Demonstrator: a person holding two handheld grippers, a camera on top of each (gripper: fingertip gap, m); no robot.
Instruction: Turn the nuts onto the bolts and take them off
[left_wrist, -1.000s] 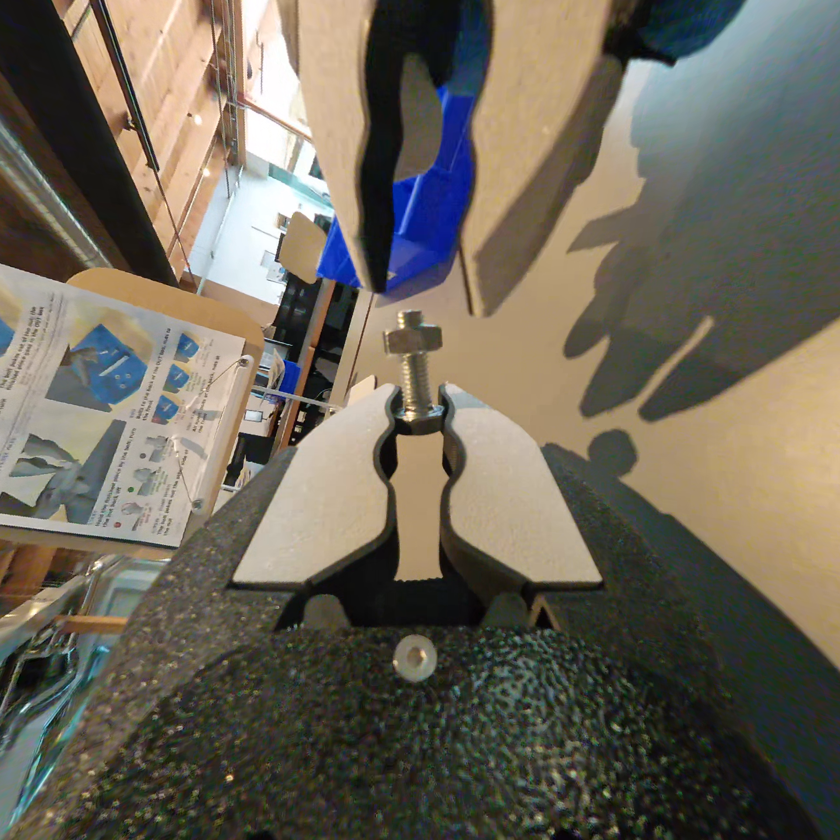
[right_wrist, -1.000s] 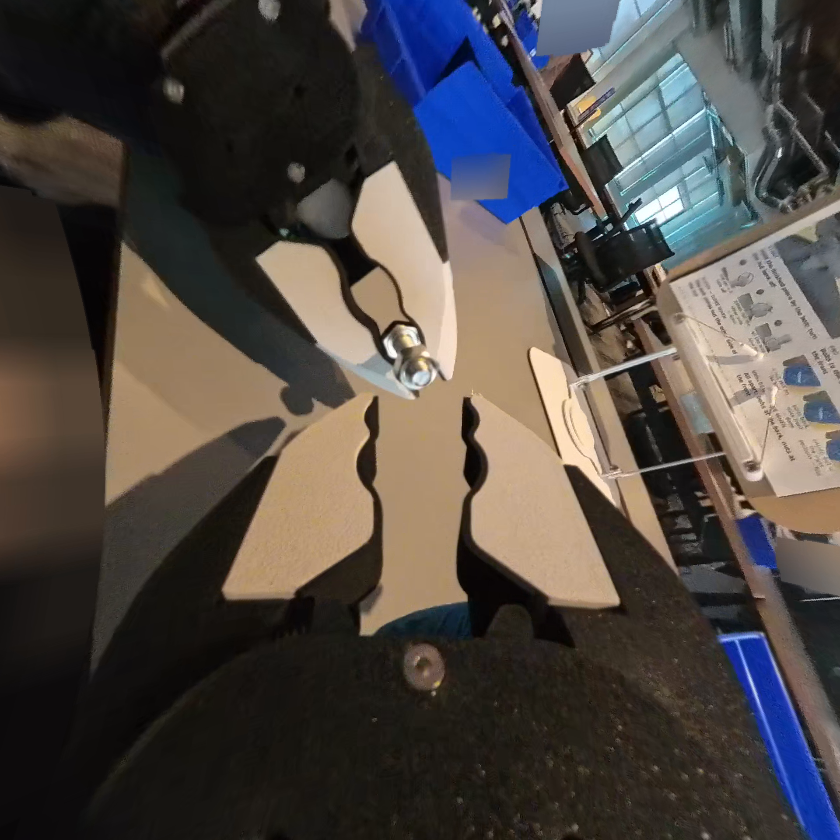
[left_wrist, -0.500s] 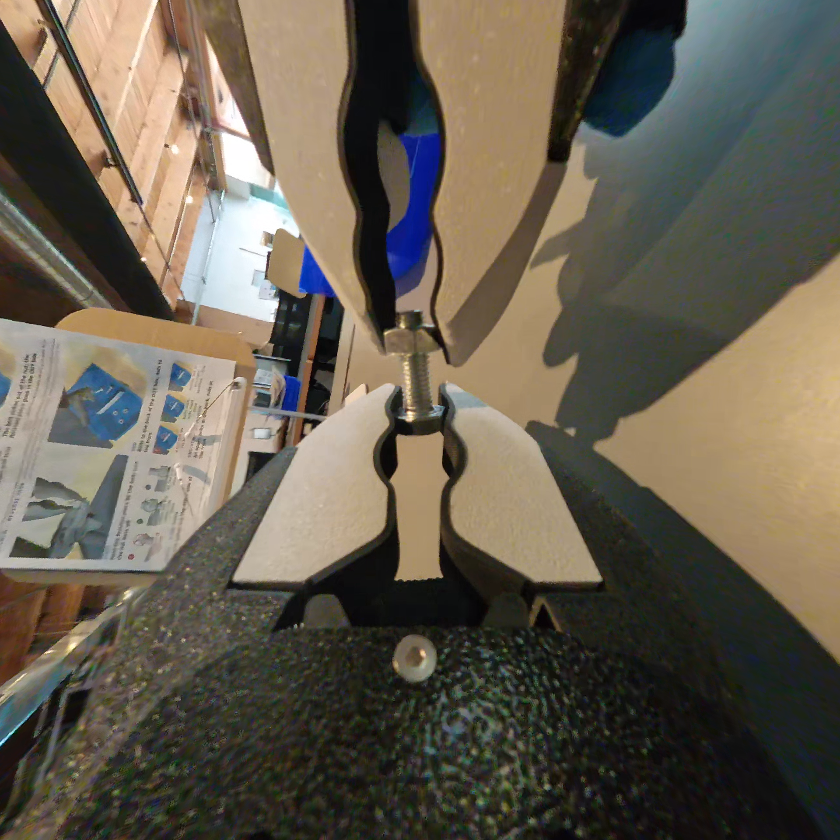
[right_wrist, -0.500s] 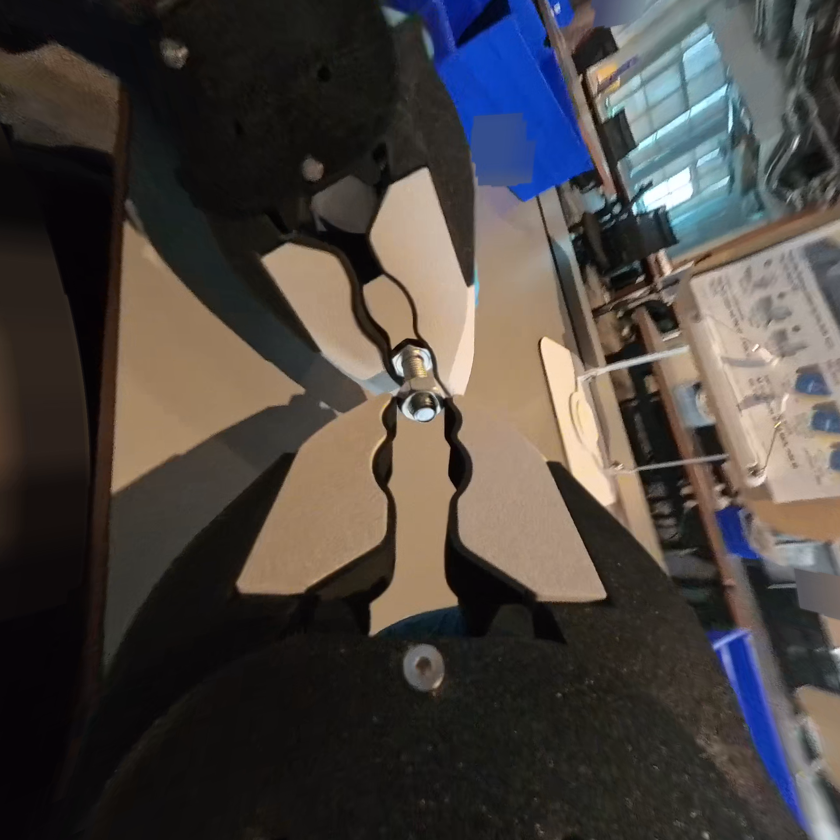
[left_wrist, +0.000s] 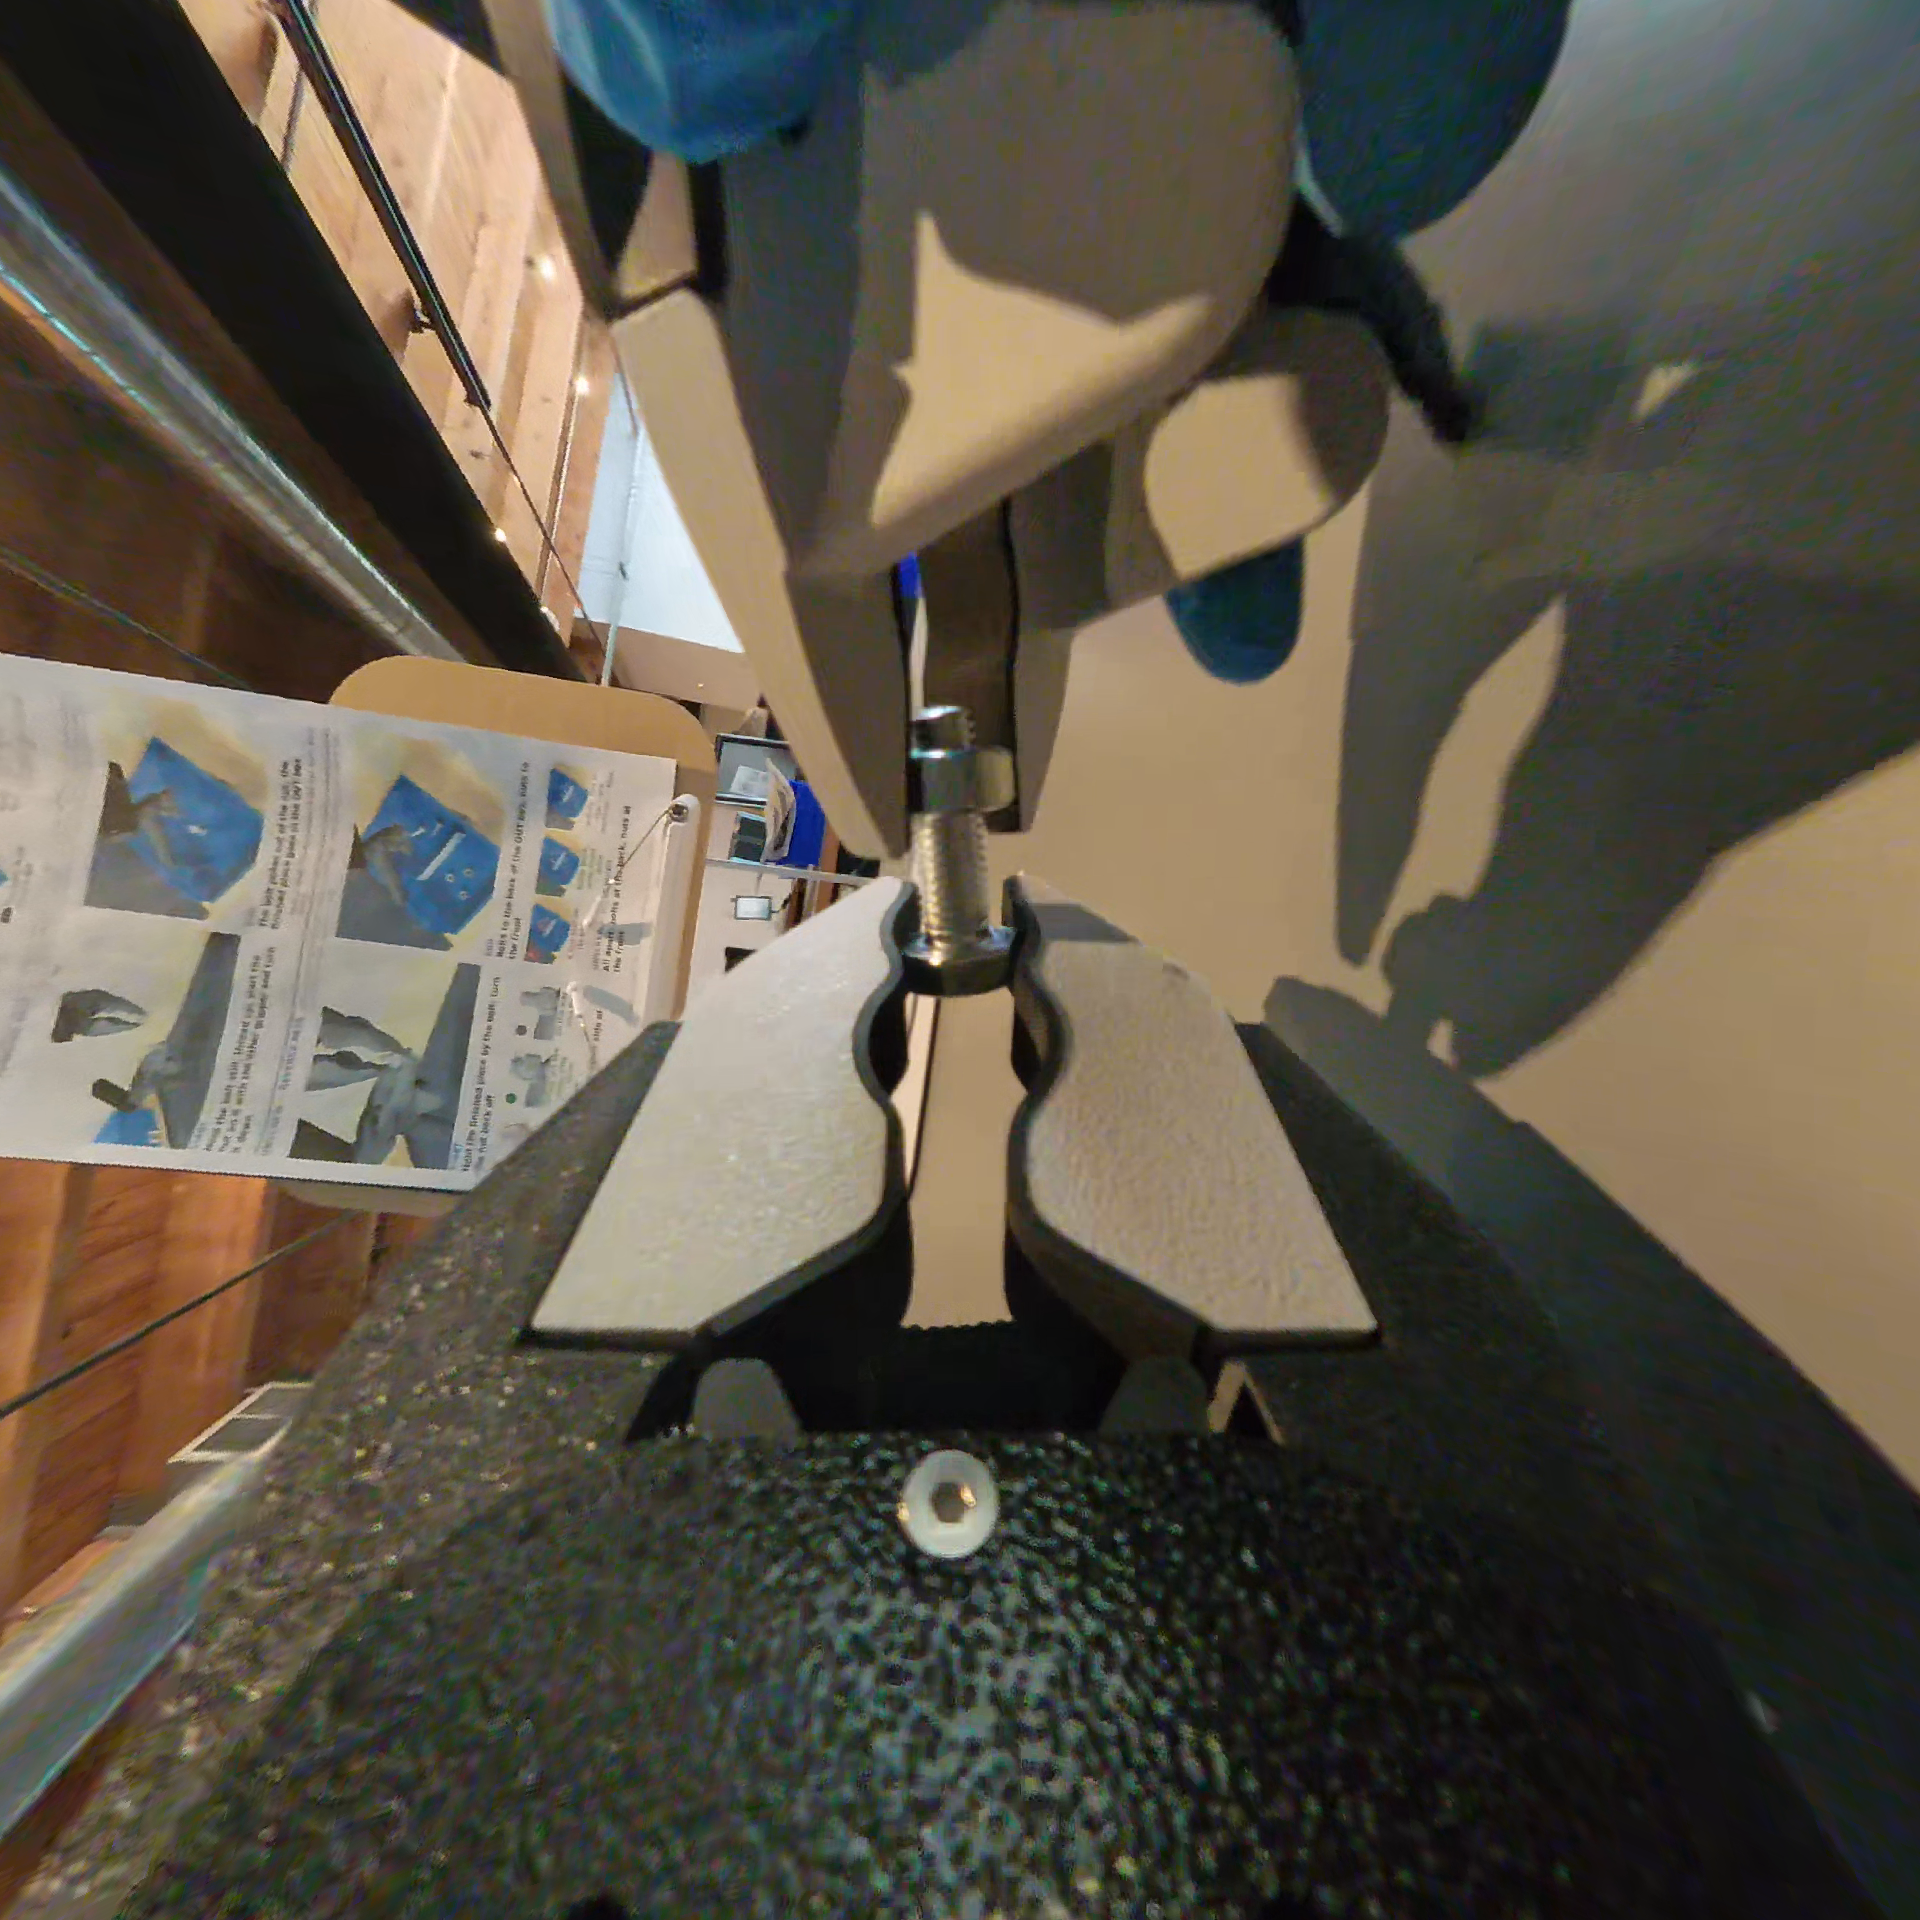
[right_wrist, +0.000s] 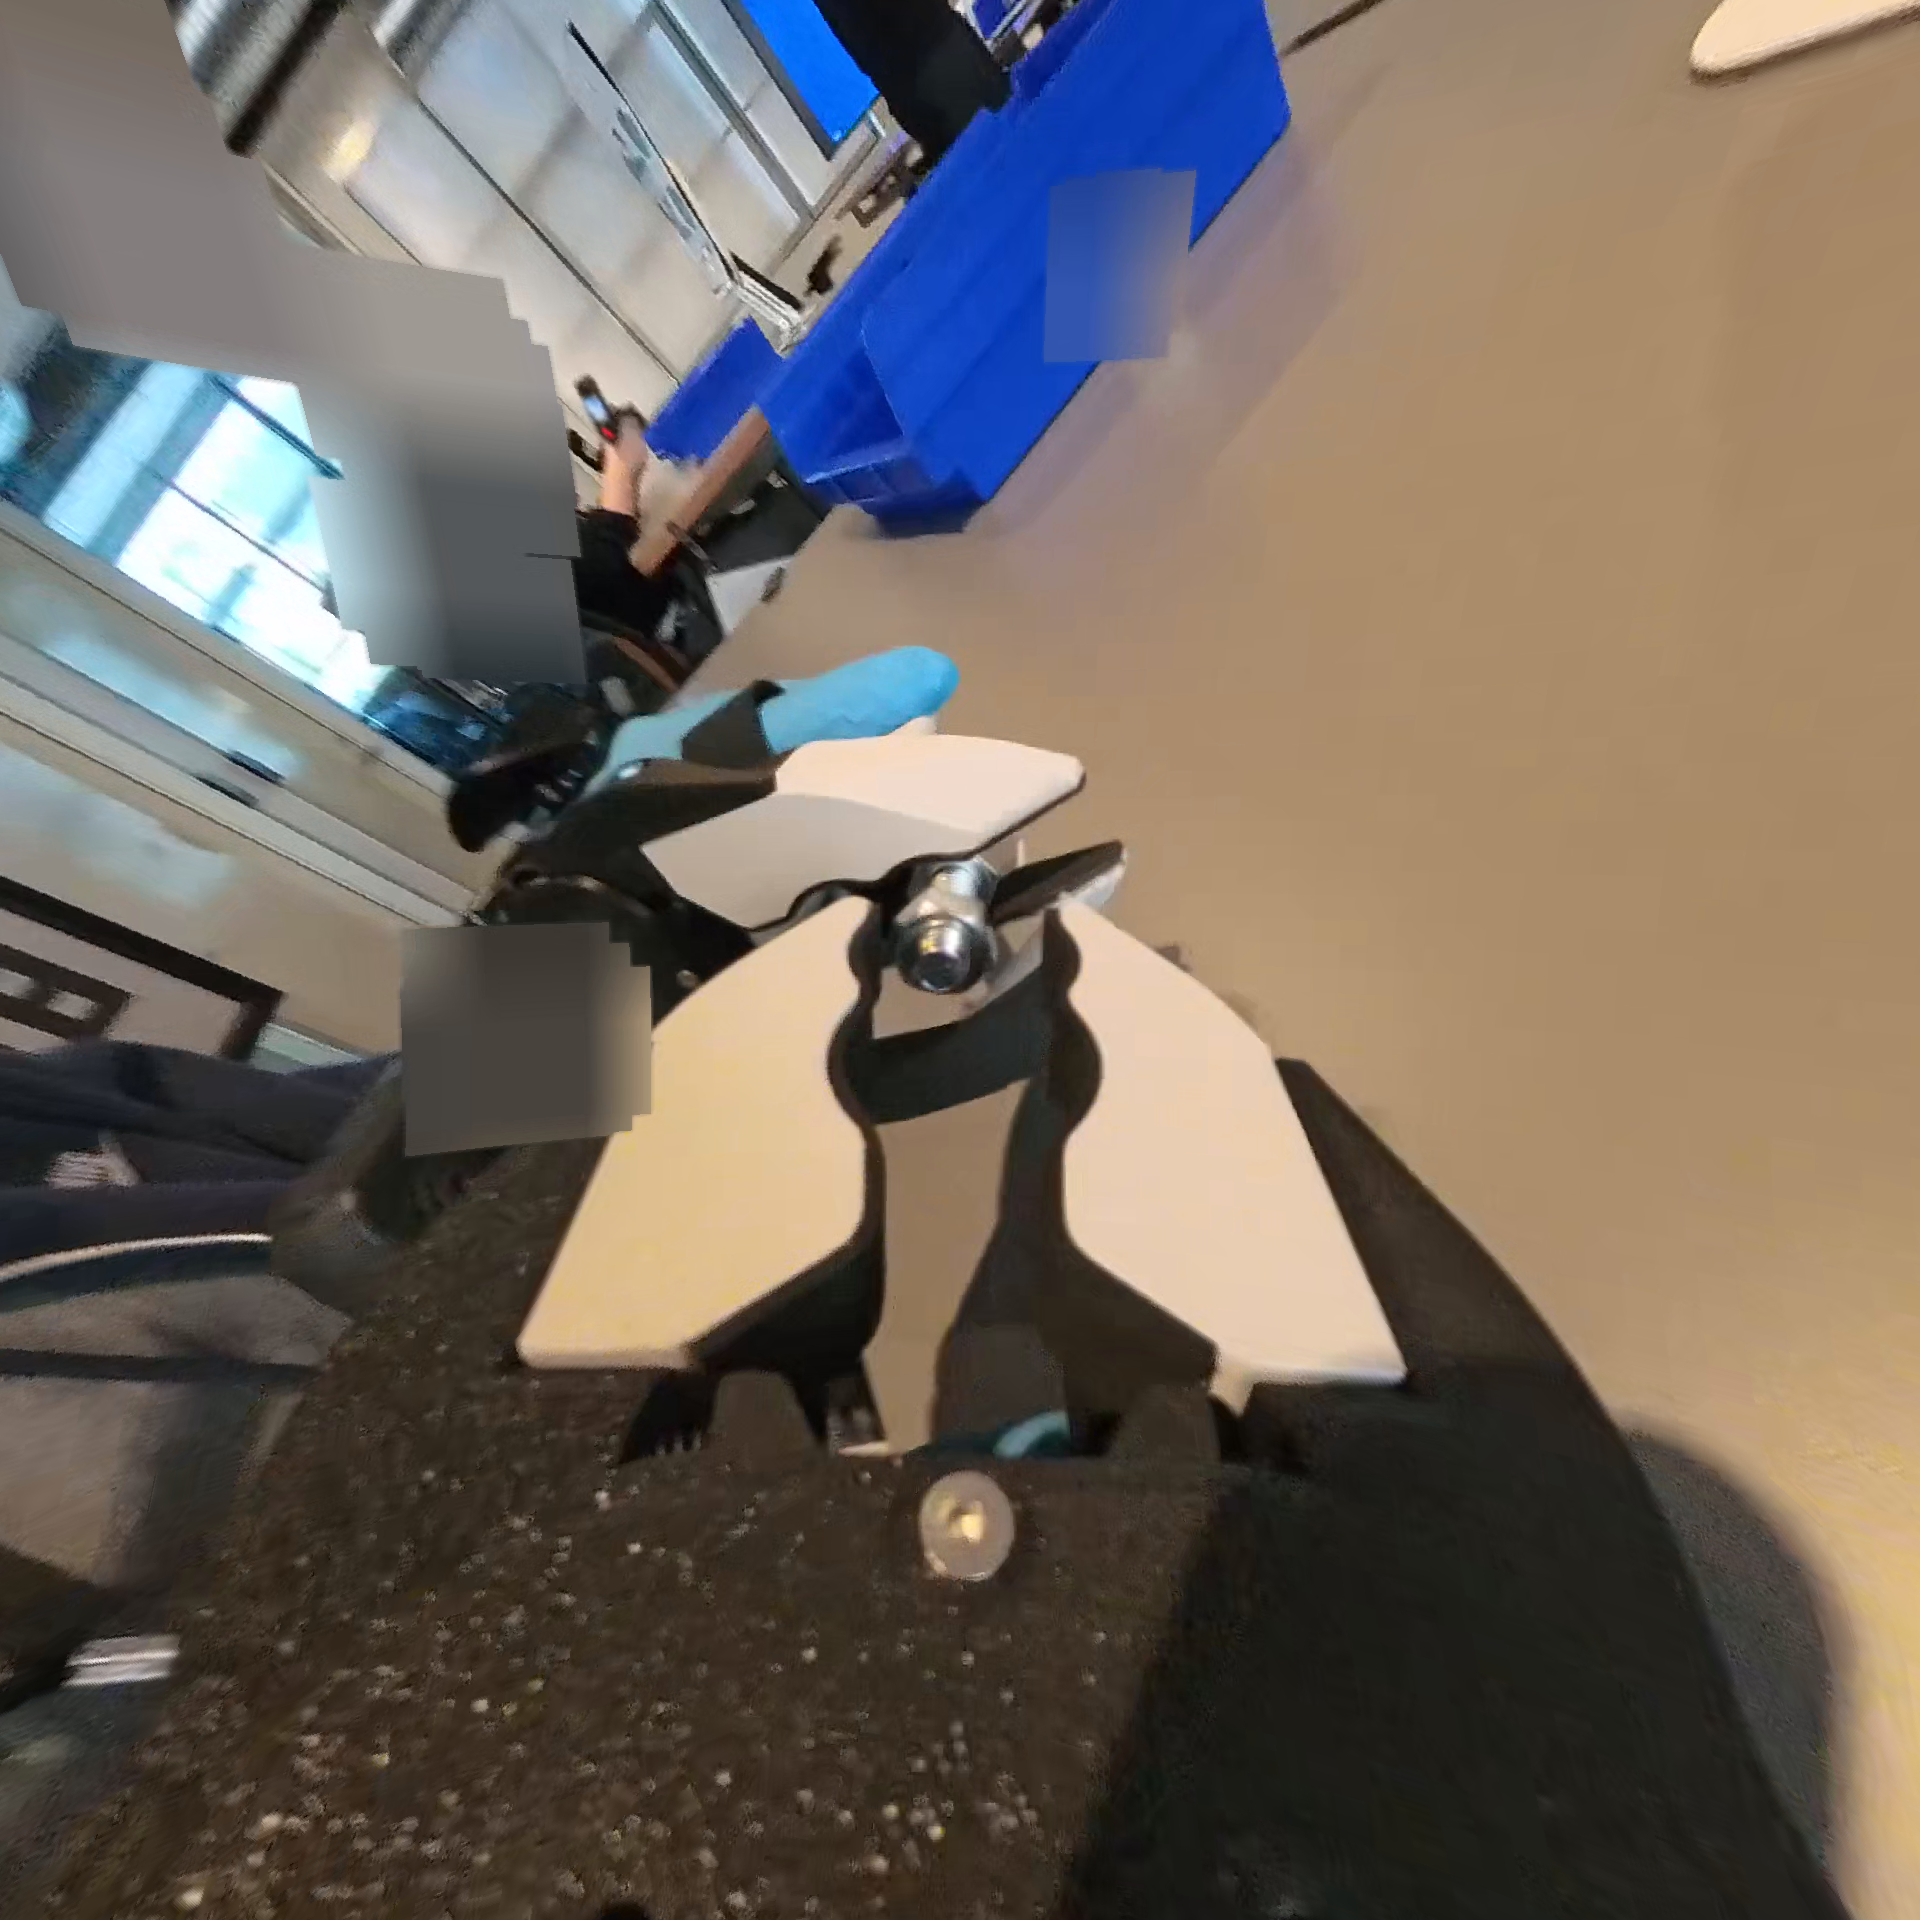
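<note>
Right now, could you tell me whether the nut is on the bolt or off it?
On. The nut sits threaded near the tip of the bolt, with bare thread showing below it down to the head.

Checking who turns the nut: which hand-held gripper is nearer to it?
Right. The right hand-held gripper is closed on the nut near the bolt's tip; the left hand-held gripper clamps the bolt head, a thread's length below the nut.
</note>
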